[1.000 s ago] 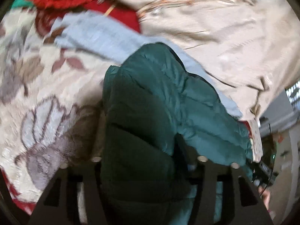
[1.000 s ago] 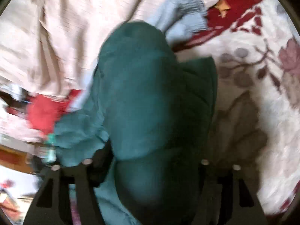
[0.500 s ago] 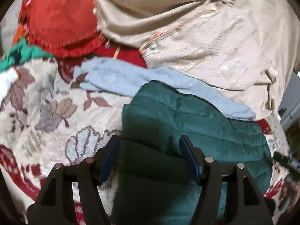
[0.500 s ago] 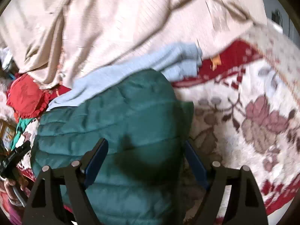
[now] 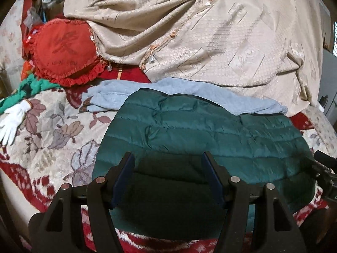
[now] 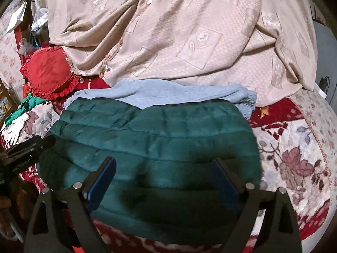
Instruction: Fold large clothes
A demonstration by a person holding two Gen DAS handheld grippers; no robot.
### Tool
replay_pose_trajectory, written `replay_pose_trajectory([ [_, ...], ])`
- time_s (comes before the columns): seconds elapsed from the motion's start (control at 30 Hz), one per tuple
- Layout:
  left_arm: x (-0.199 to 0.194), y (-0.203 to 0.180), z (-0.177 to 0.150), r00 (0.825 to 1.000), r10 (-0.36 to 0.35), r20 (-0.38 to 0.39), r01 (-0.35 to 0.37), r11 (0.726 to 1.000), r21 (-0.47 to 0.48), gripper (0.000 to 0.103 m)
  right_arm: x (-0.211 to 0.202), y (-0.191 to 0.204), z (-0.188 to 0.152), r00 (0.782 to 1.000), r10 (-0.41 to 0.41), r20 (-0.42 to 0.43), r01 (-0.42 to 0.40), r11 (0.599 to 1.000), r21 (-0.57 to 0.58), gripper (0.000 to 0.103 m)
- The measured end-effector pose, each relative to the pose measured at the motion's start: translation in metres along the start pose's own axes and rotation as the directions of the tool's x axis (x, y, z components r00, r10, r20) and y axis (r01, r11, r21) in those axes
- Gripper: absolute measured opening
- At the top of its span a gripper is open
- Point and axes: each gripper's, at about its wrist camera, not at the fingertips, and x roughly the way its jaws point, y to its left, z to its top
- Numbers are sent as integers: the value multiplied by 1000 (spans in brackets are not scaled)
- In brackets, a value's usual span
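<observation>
A dark green quilted puffer jacket (image 5: 210, 139) lies folded flat on the floral bedspread, and it also shows in the right wrist view (image 6: 151, 139). My left gripper (image 5: 167, 158) is open and empty, held above the jacket's near left part. My right gripper (image 6: 164, 164) is open and empty, held above the jacket's near right part. The left gripper's body (image 6: 25, 149) shows at the left edge of the right wrist view. A light blue sweater (image 5: 168, 92) lies behind the jacket, partly under its far edge.
A beige patterned blanket (image 5: 210, 31) is bunched across the back. A red frilled cushion (image 5: 63, 50) lies at the far left. A white glove (image 5: 12, 120) and a green cloth (image 5: 27, 86) lie at the left. The floral bedspread (image 6: 294, 158) extends right.
Both grippers were shut on the green jacket, holding it up. They laid it down flat, opened, let go and drew back toward me.
</observation>
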Motion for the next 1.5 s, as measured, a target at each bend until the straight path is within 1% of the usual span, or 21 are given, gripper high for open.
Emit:
replay_pose_trajectory([
  [0.17, -10, -13, -7, 1000, 12, 28, -13, 999, 39, 48, 7, 14, -11, 1000, 26, -14, -25, 999, 33, 95],
  [0.27, -13, -20, -10, 998, 49, 34, -51, 997, 63, 48, 11, 17, -17, 999, 41, -34, -39, 998, 40, 95],
  [0.33, -15, -23, -13, 999, 40, 37, -43, 997, 71, 48, 11, 19, -20, 999, 40, -34, -39, 998, 42, 95],
  [0.43, -17, -25, -16, 999, 23, 33, -25, 997, 67, 48, 9, 19, -22, 999, 38, -24, -37, 998, 43, 95],
  [0.53, -20, -29, -18, 998, 40, 46, -43, 996, 73, 48, 5, 19, -22, 1000, 22, -5, -22, 999, 44, 96],
  [0.67, -23, -31, -19, 997, 52, 54, -55, 997, 55, 48, 1, 19, -21, 1000, 0, 15, -1, 999, 47, 97],
  [0.93, -24, -32, -21, 996, 64, 61, -68, 996, 52, 48, 5, 18, -24, 1000, 6, 8, -7, 998, 68, 99],
  [1.27, -20, -34, -24, 997, 61, 43, -63, 997, 54, 48, 9, 26, -26, 1000, 6, 7, -6, 999, 42, 100],
  [1.5, -18, -34, -25, 998, 59, 36, -61, 997, 51, 48, 14, 27, -29, 1000, 11, -9, -10, 999, 44, 100],
])
